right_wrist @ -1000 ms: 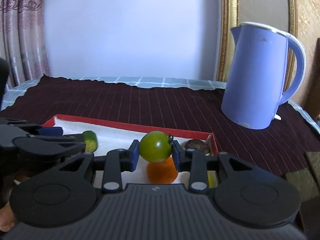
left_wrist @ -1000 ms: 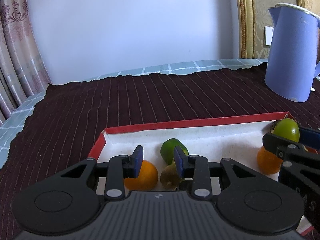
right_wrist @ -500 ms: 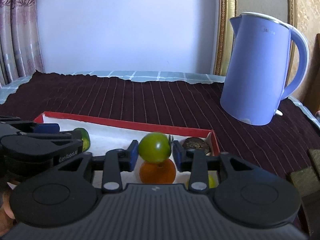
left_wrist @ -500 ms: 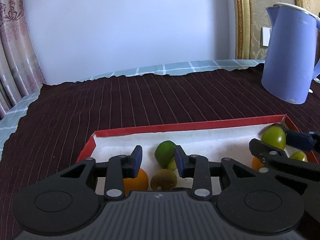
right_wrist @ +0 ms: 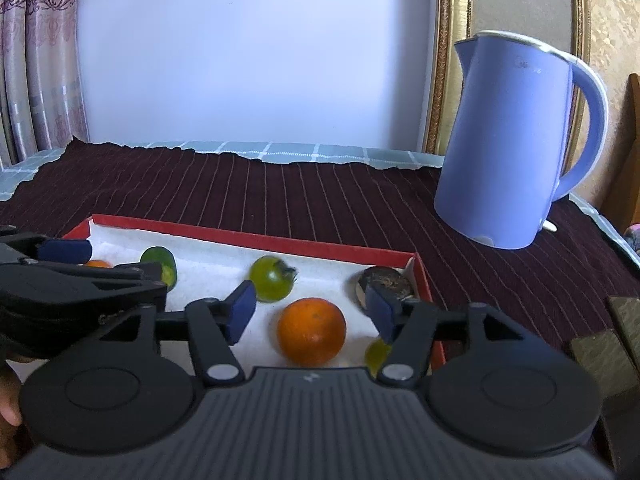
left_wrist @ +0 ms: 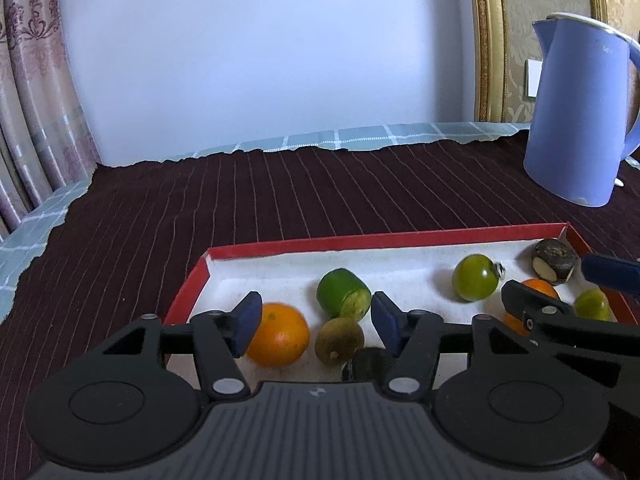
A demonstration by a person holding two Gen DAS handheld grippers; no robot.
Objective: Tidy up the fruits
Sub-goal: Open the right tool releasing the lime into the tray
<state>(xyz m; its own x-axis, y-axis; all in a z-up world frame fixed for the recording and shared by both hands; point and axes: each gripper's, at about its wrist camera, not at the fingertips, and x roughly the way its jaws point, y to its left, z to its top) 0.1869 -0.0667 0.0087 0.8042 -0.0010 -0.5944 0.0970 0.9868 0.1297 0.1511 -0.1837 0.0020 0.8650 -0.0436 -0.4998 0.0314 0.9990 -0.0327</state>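
Observation:
A red-rimmed tray (left_wrist: 360, 240) with a white lining holds the fruit. In the left wrist view my left gripper (left_wrist: 314, 322) is open above an orange (left_wrist: 278, 334), a kiwi (left_wrist: 339, 340) and a cut green fruit (left_wrist: 343, 293). In the right wrist view my right gripper (right_wrist: 310, 312) is open and empty over another orange (right_wrist: 312, 331). A green tomato (right_wrist: 271, 283) lies loose on the lining just beyond it; it also shows in the left wrist view (left_wrist: 476, 283). A dark brown fruit (right_wrist: 384, 280) sits in the tray's far right corner.
A blue electric kettle (right_wrist: 512, 144) stands on the dark striped cloth (right_wrist: 280, 192) behind the tray to the right. A small yellow-green fruit (left_wrist: 592, 304) lies near the tray's right rim. Curtains hang at the left, a wall behind.
My right gripper opened and let go of the green tomato, which now lies in the tray. My left gripper opened wider and both drew back a little.

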